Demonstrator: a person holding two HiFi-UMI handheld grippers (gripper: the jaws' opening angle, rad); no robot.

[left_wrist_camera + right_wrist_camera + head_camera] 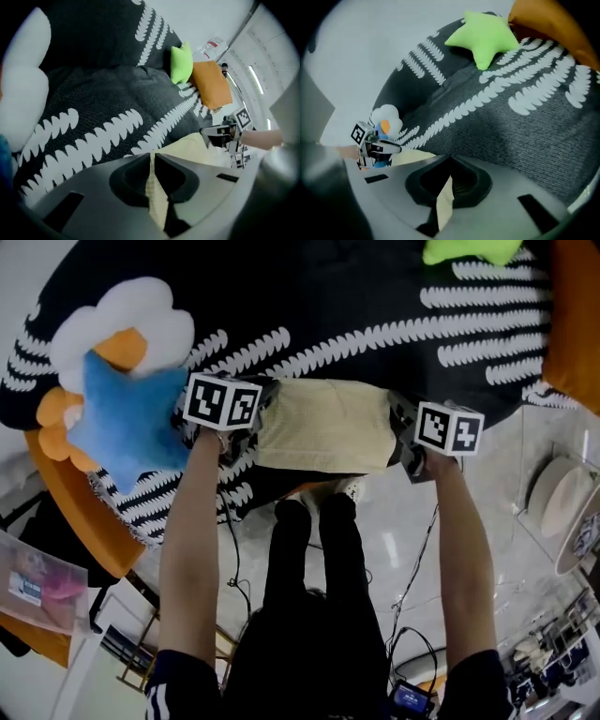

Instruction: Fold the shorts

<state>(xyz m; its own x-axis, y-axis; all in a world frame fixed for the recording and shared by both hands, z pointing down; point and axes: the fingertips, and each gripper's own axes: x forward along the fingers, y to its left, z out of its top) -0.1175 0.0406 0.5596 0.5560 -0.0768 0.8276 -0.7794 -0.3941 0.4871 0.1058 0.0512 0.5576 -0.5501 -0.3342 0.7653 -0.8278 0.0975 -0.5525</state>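
Note:
Pale yellow shorts (324, 426) lie stretched between my two grippers on the black cover with white leaf print (309, 315). My left gripper (251, 424) is shut on the shorts' left edge; in the left gripper view the yellow cloth (157, 199) is pinched between its jaws. My right gripper (405, 439) is shut on the right edge, with the yellow cloth (444, 201) caught between its jaws in the right gripper view. Each gripper shows across the cloth in the other's view, the right gripper (220, 136) and the left gripper (377, 147).
A blue star cushion (127, 418) and a white and orange cushion (112, 329) lie at the left. A green star cushion (469, 249) and an orange cushion (574, 315) sit at the far right. The person's legs (314, 559) stand at the near edge.

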